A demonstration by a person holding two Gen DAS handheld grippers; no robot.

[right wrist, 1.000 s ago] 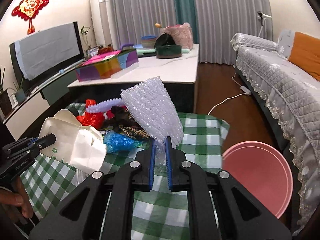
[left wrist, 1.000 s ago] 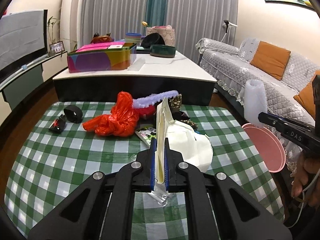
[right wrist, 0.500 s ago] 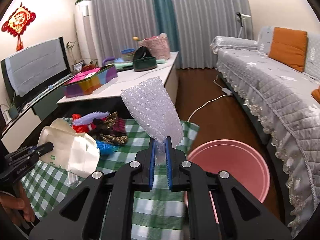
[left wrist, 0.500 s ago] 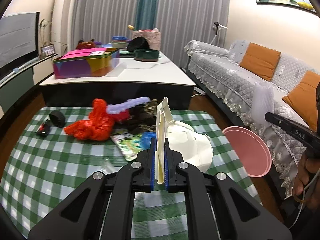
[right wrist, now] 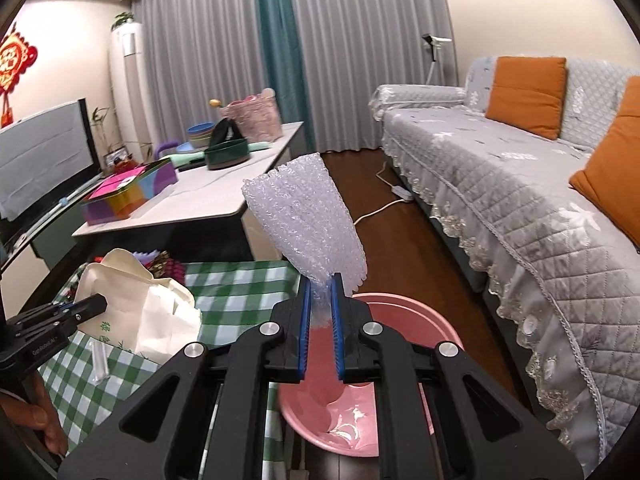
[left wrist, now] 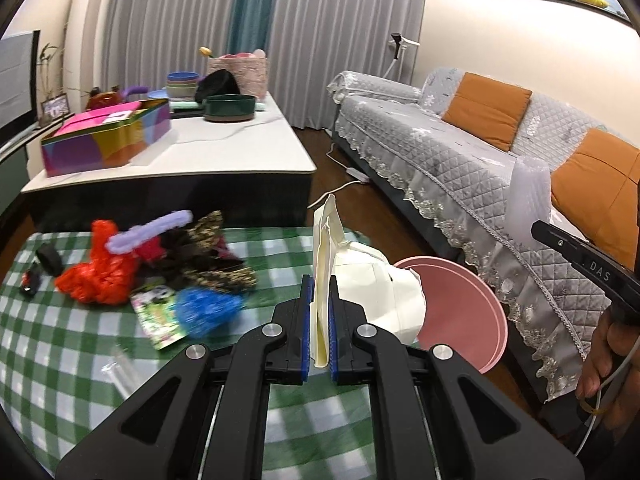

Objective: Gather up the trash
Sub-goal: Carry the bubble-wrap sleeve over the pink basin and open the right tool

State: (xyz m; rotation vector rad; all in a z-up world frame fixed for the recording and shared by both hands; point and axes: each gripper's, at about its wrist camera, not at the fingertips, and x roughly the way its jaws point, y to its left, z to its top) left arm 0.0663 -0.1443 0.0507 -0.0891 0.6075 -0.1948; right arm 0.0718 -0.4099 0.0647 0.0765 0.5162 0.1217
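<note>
My left gripper (left wrist: pixel 319 292) is shut on a cream paper bag (left wrist: pixel 360 280), held above the right end of the green checked table (left wrist: pixel 72 344); the bag also shows in the right wrist view (right wrist: pixel 132 304). My right gripper (right wrist: pixel 320 292) is shut on a clear bubble wrap piece (right wrist: pixel 304 216), held over the pink basin (right wrist: pixel 404 324) on the floor. The basin also shows in the left wrist view (left wrist: pixel 460 312), just past the bag. The bubble wrap shows there too (left wrist: pixel 528 192).
Loose trash lies on the table: a red plastic bag (left wrist: pixel 100 272), a blue wad (left wrist: pixel 208 308), a printed wrapper (left wrist: pixel 158 312), dark scraps (left wrist: pixel 208 256). A white coffee table (left wrist: pixel 224 148) stands behind. A grey sofa (right wrist: pixel 520 184) runs along the right.
Both grippers have moved right, off the table's end. The right gripper with the bubble wrap now hangs over the pink basin. The left gripper still holds the paper bag.
</note>
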